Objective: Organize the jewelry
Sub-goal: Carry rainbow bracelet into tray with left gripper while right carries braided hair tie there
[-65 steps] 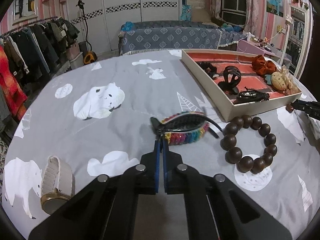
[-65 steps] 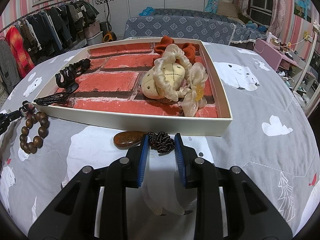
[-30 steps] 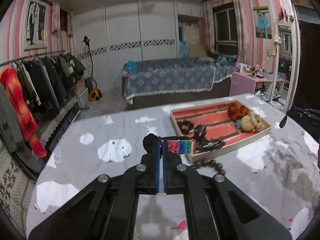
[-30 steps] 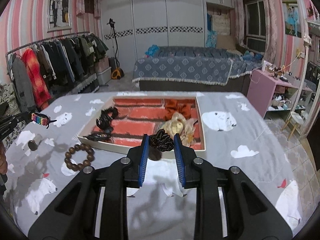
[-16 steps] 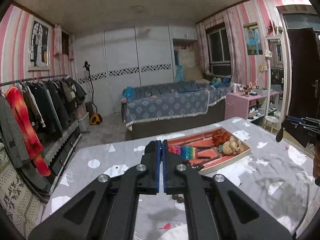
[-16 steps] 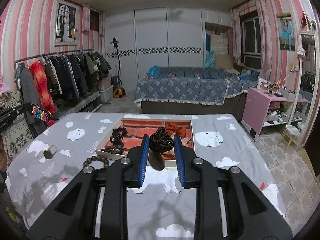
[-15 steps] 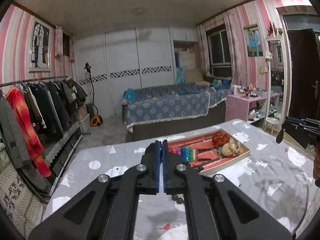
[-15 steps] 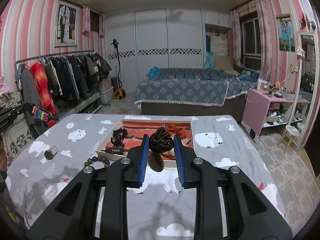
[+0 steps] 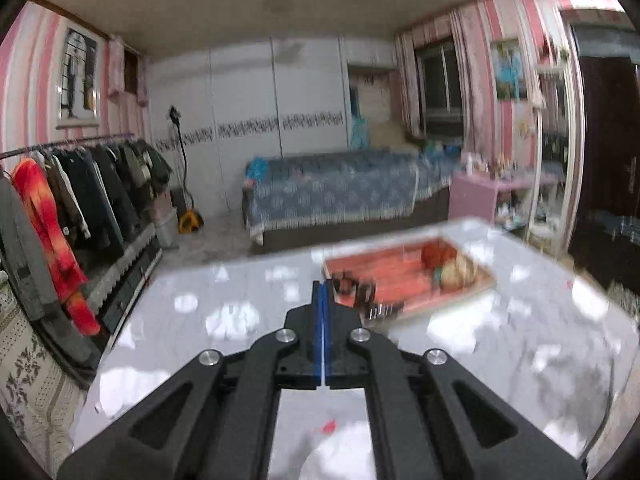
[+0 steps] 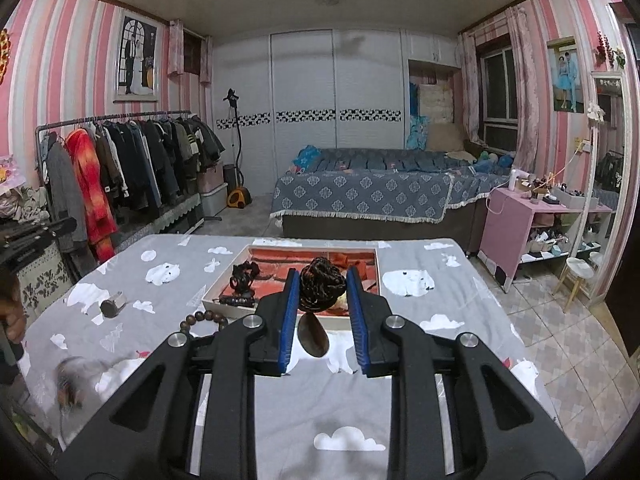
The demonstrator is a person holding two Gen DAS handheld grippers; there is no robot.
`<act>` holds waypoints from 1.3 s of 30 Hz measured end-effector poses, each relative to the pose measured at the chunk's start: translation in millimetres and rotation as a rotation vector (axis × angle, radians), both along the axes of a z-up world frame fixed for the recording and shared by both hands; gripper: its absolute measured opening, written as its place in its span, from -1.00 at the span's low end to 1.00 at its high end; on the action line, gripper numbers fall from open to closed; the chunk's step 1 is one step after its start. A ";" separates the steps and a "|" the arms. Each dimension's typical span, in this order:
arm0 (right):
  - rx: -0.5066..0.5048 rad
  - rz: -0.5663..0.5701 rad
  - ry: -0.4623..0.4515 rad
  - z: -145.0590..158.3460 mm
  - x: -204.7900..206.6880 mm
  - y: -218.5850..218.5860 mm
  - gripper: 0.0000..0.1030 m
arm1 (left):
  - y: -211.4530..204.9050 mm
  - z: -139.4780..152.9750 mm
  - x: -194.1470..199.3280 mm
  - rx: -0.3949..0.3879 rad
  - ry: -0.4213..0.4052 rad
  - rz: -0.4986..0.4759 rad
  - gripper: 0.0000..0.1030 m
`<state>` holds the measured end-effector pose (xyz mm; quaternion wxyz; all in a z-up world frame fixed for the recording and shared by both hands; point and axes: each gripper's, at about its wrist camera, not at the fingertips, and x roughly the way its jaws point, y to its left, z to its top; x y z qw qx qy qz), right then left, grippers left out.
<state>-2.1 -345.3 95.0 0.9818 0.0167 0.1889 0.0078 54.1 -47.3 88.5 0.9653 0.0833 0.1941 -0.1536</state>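
My right gripper (image 10: 322, 286) is shut on a dark braided cord (image 10: 322, 285), high over the table. The cord's brown teardrop pendant (image 10: 313, 338) hangs below the pads. Beyond it lies the white tray (image 10: 224, 300) with a brick-print floor, holding a black hair claw (image 10: 242, 276) and fabric pieces. My left gripper (image 9: 322, 286) is shut, pads together, with nothing showing at its tips; in the right wrist view the left gripper (image 10: 68, 224) reaches in from the left edge. A blurred dark thing (image 10: 70, 376) streaks above the cloth at the near left; I cannot tell what it is.
A wooden bead bracelet (image 10: 204, 318) and a watch (image 10: 113, 303) lie on the grey animal-print cloth left of the tray. A hand (image 10: 10, 316) shows at the left edge. Past the table stand a bed (image 10: 360, 192), a clothes rack (image 10: 120, 168) and a pink side table (image 10: 516, 224).
Both grippers have risen a little. The rainbow bracelet that hung at my left gripper's tips is gone from them, and a blurred thing now shows low at the table's near left.
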 end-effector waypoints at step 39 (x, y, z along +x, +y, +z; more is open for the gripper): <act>-0.017 0.040 0.096 -37.7 85.1 3.1 -0.52 | -30.6 -37.6 70.6 -0.116 0.046 0.016 0.47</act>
